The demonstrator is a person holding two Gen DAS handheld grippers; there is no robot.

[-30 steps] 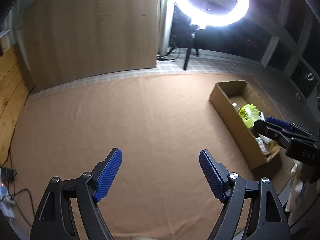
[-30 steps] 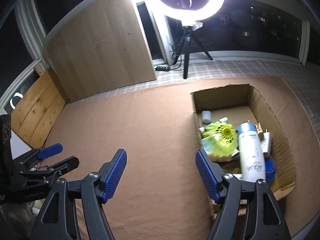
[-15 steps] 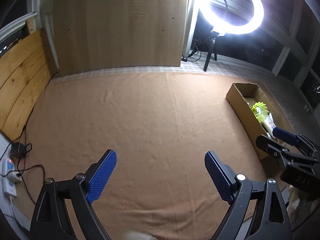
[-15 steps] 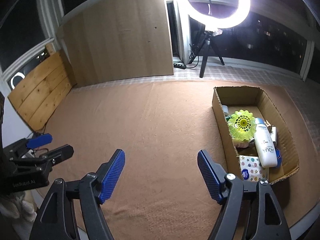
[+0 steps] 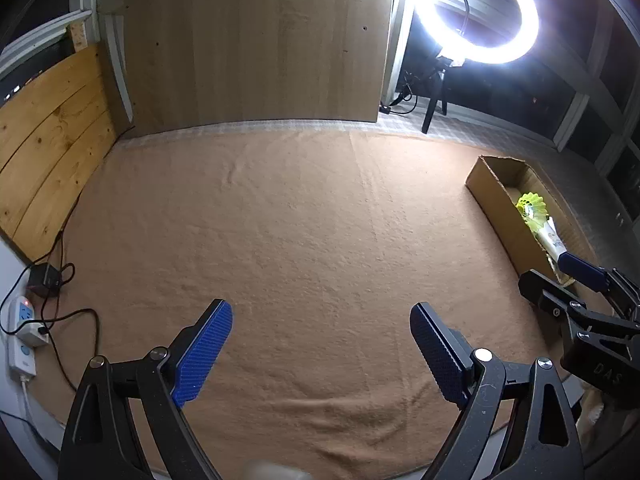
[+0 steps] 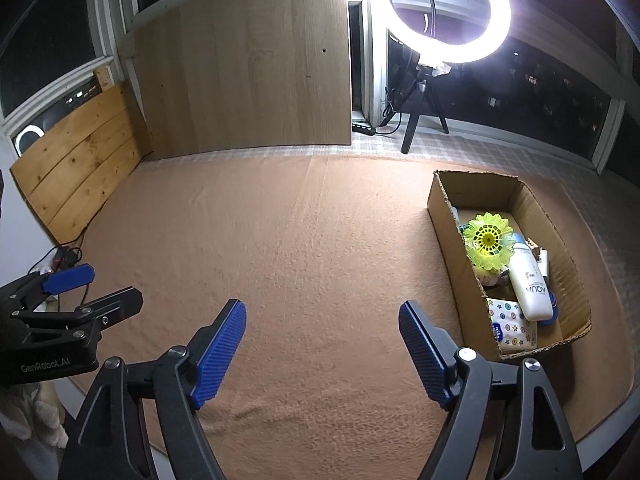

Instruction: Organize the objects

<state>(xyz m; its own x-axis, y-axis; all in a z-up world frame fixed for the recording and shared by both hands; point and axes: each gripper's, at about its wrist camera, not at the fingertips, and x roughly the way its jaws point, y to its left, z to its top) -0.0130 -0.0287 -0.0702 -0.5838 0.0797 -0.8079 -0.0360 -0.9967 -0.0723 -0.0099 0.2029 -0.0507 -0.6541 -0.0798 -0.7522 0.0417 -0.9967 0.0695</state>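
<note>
Both of our grippers hang over the brown cloth with nothing in them. Through the left wrist camera, our left gripper (image 5: 320,344) has its blue pads standing wide apart, and its jaws have just been opening, with only the bare cloth (image 5: 304,232) between them. At the right edge we see our right gripper (image 5: 576,292) from the side, its blue pad and black finger also parted. Just beyond it lies the cardboard box (image 5: 500,200) near the far right edge of the cloth, with a yellow-green shuttlecock (image 5: 530,210) showing over its wall. On the left, off the cloth, a white power strip (image 5: 20,340) and a black adapter (image 5: 44,276) sit among dark cables. A lit ring light (image 5: 476,8) on a tripod stands behind the cloth, beside an upright wooden board (image 5: 256,44).

From the right wrist camera, our right gripper (image 6: 322,344) has its jaws apart and just opening, again over bare cloth and empty. The box (image 6: 448,240) lies to the right of its right pad, well apart from the pad. Inside we can see the shuttlecock (image 6: 488,240) at the far end, a white bottle marked AQUA (image 6: 528,284) lying beside it, and a small pack printed with stars and dots (image 6: 512,328) at the near end. Our left gripper (image 6: 80,288) reaches in from the left edge, its jaws parted.
</note>
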